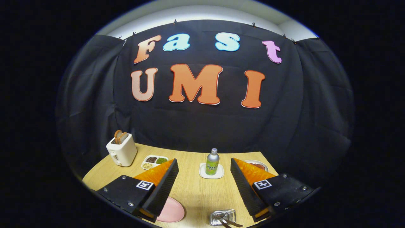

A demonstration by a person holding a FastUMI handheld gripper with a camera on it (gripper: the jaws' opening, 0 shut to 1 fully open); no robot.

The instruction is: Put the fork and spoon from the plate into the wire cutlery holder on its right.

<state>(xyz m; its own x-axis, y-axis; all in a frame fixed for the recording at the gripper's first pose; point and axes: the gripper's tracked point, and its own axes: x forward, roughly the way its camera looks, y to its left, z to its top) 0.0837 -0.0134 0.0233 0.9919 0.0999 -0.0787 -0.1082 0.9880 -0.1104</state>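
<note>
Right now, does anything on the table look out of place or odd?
Nothing looks spilled or broken. One thing stands out: the cutlery already lies in the wire holder near the open fingers, and the visible part of the pink plate is bare. The bottle stands upright on its coaster, and bread sits in the toaster.

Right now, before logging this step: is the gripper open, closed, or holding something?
Gripper: open, jaws wide apart, holding nothing, above the light wooden table.
</note>
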